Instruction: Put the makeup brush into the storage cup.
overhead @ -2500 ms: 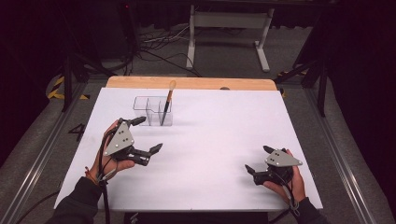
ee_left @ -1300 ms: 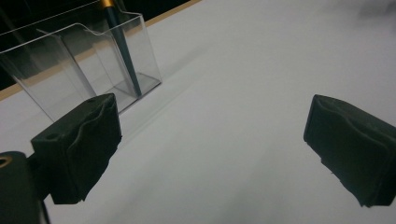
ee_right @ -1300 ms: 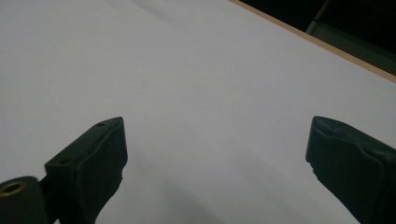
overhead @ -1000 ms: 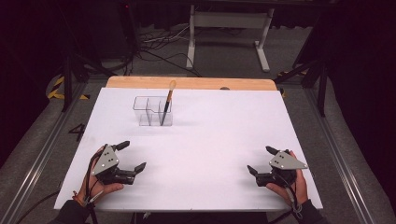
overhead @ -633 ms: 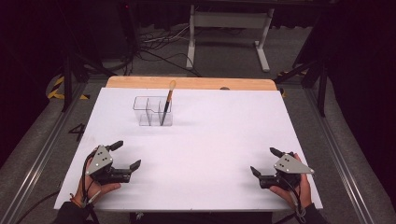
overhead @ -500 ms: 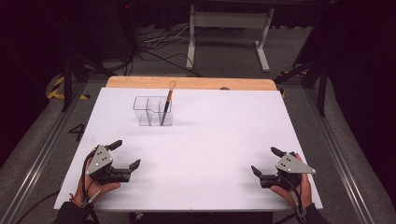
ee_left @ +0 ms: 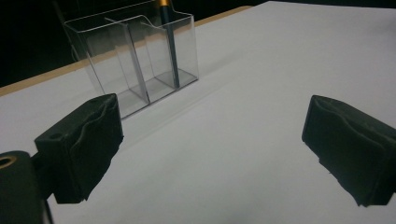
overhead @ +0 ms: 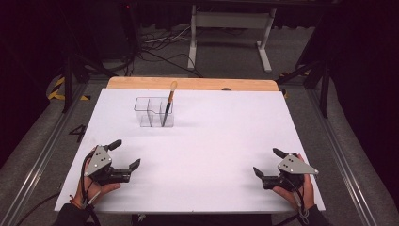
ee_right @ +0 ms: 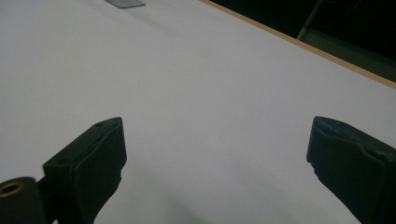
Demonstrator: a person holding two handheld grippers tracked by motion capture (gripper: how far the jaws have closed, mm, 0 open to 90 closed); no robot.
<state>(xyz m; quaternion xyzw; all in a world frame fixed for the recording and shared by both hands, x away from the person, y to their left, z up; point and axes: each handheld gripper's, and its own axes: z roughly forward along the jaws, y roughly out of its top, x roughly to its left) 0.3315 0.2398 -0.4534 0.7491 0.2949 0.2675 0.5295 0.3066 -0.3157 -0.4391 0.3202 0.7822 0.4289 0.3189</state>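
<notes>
A clear plastic organiser [overhead: 153, 112] with several compartments stands at the back left of the white table [overhead: 211, 141]. A brush with a dark handle and a pale tip [overhead: 168, 106] leans upright in its right compartment; the left gripper view shows the organiser [ee_left: 135, 60] and the brush handle [ee_left: 170, 51] close ahead. My left gripper [overhead: 124, 154] rests at the front left, open and holding nothing, a hand around it. My right gripper [overhead: 268, 162] rests at the front right, open and holding nothing. In the gripper views the left gripper [ee_left: 210, 154] and the right gripper [ee_right: 217, 163] have wide-apart jaws over bare white surface.
A wooden strip [overhead: 193, 84] runs along the table's far edge. Beyond it stand a white metal frame [overhead: 230, 28] and loose cables [overhead: 155, 42] on the grey floor. Metal rails [overhead: 42, 150] flank both sides of the table.
My left gripper has drawn back from the middle left towards the front left edge. My right gripper has slid slightly nearer the front right corner. Both stay open.
</notes>
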